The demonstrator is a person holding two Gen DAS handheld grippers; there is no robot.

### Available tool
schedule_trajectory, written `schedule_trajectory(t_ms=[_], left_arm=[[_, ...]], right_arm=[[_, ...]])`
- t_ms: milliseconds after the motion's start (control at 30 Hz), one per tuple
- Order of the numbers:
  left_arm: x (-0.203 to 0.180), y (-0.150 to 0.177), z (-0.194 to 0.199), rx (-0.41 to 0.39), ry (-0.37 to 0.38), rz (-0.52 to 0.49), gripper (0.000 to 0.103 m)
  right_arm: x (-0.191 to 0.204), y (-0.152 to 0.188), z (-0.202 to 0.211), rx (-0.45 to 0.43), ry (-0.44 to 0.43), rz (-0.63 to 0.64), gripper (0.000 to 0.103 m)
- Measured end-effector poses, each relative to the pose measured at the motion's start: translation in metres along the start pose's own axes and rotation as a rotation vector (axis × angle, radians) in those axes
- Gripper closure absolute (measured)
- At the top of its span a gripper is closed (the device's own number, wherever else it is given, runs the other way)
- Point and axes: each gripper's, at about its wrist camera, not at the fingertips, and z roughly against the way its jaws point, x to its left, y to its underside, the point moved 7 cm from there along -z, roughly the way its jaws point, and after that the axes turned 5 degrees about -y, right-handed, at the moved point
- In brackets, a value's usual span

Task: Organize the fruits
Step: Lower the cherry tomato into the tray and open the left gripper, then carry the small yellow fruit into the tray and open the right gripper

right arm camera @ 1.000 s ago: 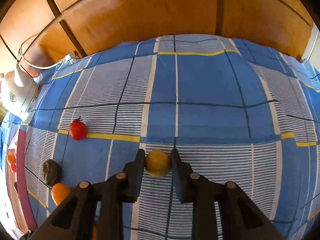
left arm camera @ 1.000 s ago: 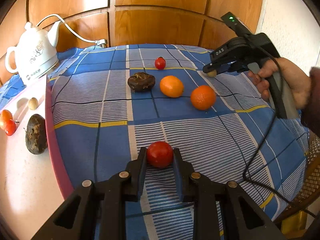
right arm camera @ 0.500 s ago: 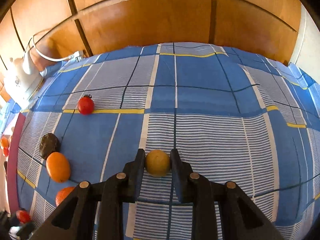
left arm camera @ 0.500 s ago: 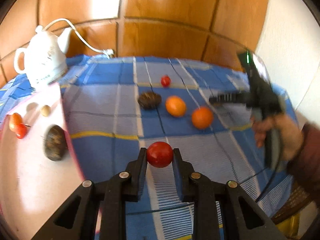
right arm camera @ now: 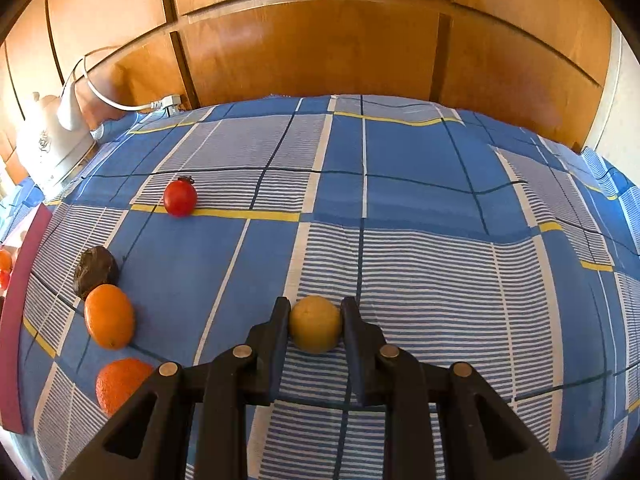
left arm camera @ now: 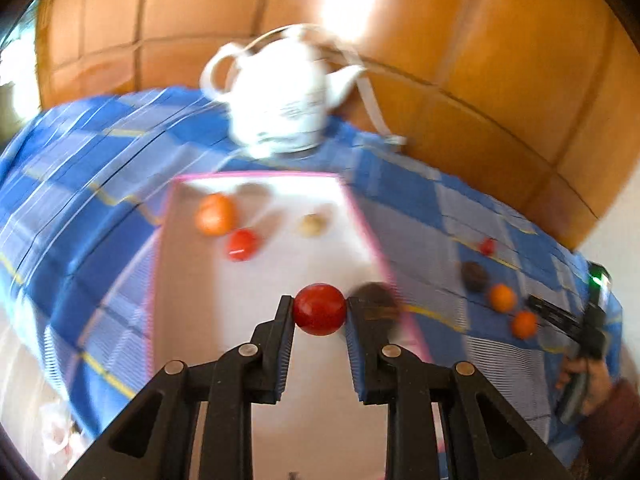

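The left gripper clamps a red tomato above the tray; the right gripper clamps a yellow fruit.

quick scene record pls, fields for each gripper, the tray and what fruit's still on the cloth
left gripper: shut on red tomato, above the tray
right gripper: shut on yellow fruit, above the cloth
tray: white, pink rim; holds an orange fruit, a small red one, a pale one, a dark one
cloth: one tomato, one dark fruit, two oranges
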Motion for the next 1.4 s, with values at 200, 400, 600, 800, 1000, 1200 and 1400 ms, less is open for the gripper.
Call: schedule_trajectory(t_ms=[200,400,600,800,1000,1200,1400], left_arm=[[0.038,-0.004,-0.018,0.038,-0.059,0.060,0.078],[0.045,-0.007,-0.038,0.069,-0.109,0.016,0.078],[0.050,-0.011,-0.050,0.070,-0.164,0.003,0.075],[0.050,-0.010,-0.029,-0.014,-0.224,0.008,0.062],[0.039,-0.004,0.007,-0.112,-0.271,0.002,0.046],[0.024,0.008,0.033,-0.160,-0.271,0.001,0.036],[0.013,0.018,0.042,-0.164,-0.261,-0.029,0.031]], right_arm=[[-0.001,0.000,0.001,-0.012,-0.007,-0.004,0.077],[-0.001,0.001,0.002,-0.020,-0.004,0.000,0.077],[-0.001,0.001,0.003,-0.024,-0.011,-0.006,0.077],[-0.001,0.001,0.003,-0.028,-0.011,-0.006,0.077],[-0.001,0.001,0.003,-0.030,-0.008,-0.003,0.077],[0.000,0.000,0.003,-0.030,-0.004,0.001,0.077],[0.001,0.000,0.003,-0.031,-0.001,0.003,0.077]])
